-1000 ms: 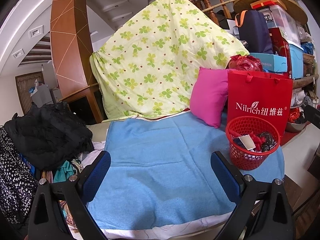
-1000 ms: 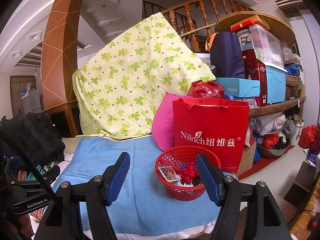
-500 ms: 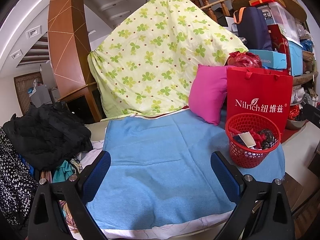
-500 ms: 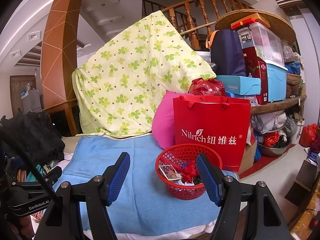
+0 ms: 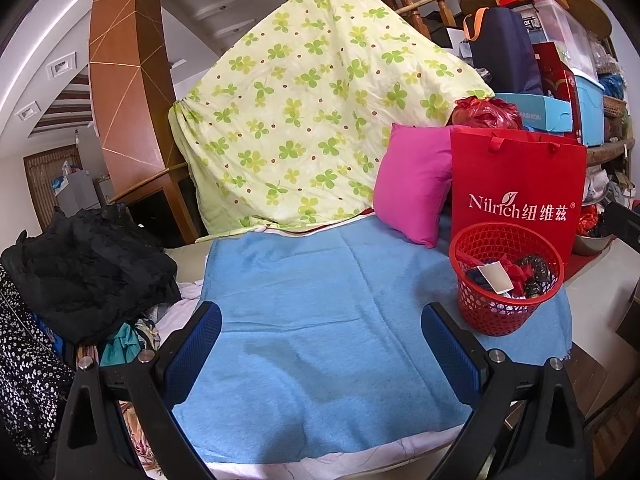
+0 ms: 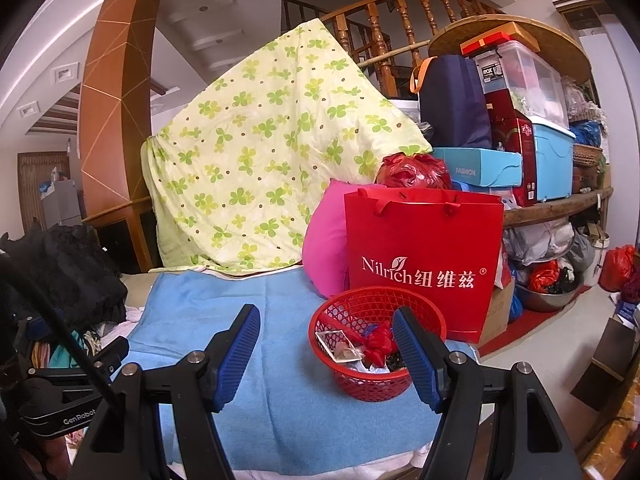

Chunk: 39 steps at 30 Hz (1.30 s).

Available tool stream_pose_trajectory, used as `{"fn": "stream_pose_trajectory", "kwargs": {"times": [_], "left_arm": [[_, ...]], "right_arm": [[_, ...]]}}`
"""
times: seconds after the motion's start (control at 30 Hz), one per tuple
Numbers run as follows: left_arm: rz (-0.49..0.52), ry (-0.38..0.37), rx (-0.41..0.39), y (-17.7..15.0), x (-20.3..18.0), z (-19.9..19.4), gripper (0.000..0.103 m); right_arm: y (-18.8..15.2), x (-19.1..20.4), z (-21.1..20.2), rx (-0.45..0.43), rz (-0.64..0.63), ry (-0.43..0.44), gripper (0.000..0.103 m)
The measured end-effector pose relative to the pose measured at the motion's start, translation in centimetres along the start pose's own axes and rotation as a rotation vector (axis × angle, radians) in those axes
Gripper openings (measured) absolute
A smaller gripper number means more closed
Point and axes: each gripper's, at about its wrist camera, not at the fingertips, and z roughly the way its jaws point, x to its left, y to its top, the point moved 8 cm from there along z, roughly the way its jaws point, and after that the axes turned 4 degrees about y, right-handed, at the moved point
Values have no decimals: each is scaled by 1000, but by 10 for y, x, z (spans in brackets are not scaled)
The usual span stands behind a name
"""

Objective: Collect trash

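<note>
Two empty claws hang over a blue towel, and the red basket of trash sits at the towel's right edge.

The left gripper (image 5: 320, 340) has its jaws wide apart with nothing between them, and so does the right gripper (image 6: 326, 344). The blue towel (image 5: 312, 304) is flat and bare in the middle, so there is open room between the pads. The red basket (image 5: 505, 280) stands on the towel near its right edge, just in front of the red paper bag (image 5: 520, 184). Inside the basket lie a white card, red scraps and dark bits. A pink pillow (image 5: 412, 184) leans beside the bag. A green clover blanket (image 5: 312, 120) hangs along the towel's far edge. A pile of black clothes (image 5: 80, 264) crowds the left side. To the right of the towel's edge the floor (image 6: 552, 340) is open.
</note>
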Motion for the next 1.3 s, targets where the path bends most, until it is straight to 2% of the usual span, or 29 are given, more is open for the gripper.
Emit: {"fn": "stream_pose_trajectory", "kwargs": {"times": [0.33, 0.83, 1.13, 1.3], "left_arm": [[13, -6, 13, 5, -8, 16, 100], [17, -22, 42, 6, -14, 42, 100], [4, -33, 48, 6, -14, 51, 100], [-16, -28, 61, 5, -6, 65, 100]], "right_arm": [[6, -18, 16, 1, 16, -41, 72], [6, -15, 31, 11, 9, -45, 72], [6, -2, 51, 29, -17, -54, 72], [3, 15, 63, 41, -42, -30, 72]]}}
